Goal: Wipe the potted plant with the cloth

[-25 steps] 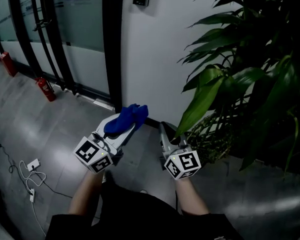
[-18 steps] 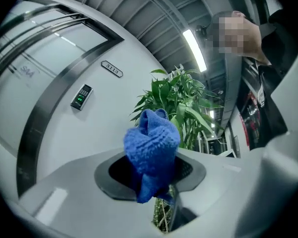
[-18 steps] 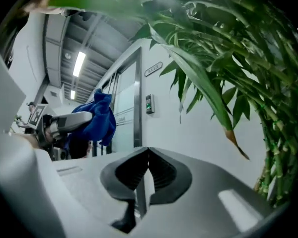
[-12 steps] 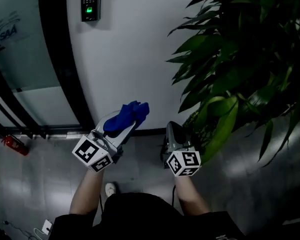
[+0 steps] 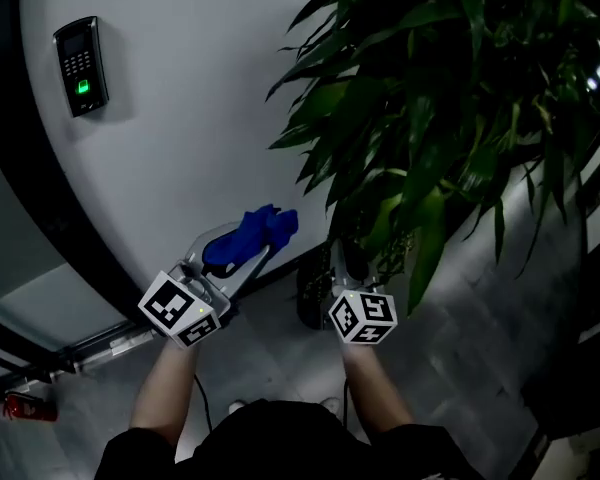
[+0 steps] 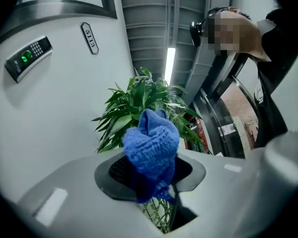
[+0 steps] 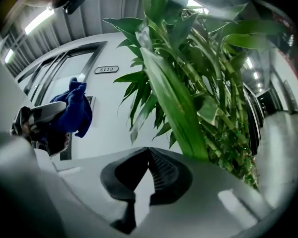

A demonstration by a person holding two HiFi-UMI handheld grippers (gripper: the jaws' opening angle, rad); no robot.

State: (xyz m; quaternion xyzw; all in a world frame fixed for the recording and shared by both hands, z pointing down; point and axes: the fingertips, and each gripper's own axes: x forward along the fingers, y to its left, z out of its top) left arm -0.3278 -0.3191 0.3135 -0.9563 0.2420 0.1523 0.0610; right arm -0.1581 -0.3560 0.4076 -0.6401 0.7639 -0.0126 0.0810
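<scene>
Potted plant point(image 5: 450, 98) — count 1. Tall, with many long green leaves; it stands ahead of the right tool point(image 5: 342, 260) and to that tool's right. In the right gripper view one broad leaf point(image 7: 174, 98) crosses just beyond the jaw tips without touching them.

Cloth point(image 5: 252, 236) — count 1. Blue and bunched, it is pinched between the jaws of the left tool point(image 5: 245, 256) and sticks out past the tips. In the left gripper view it hides the middle of the plant, which lies beyond it and well apart.

Tools: count 2, one in each hand, side by side.
- Left tool: clenched on the cloth.
- Right tool: jaw tips pressed together, nothing between them.

No surface under the work; both tools are held in the air.

Room: white wall point(image 5: 180, 148) ahead of both tools and grey floor point(image 5: 460, 348) below. There is 1 keypad reader point(image 5: 82, 66) with a green light, up and left of the left tool, and 1 number plate point(image 6: 89, 37) beside it.
</scene>
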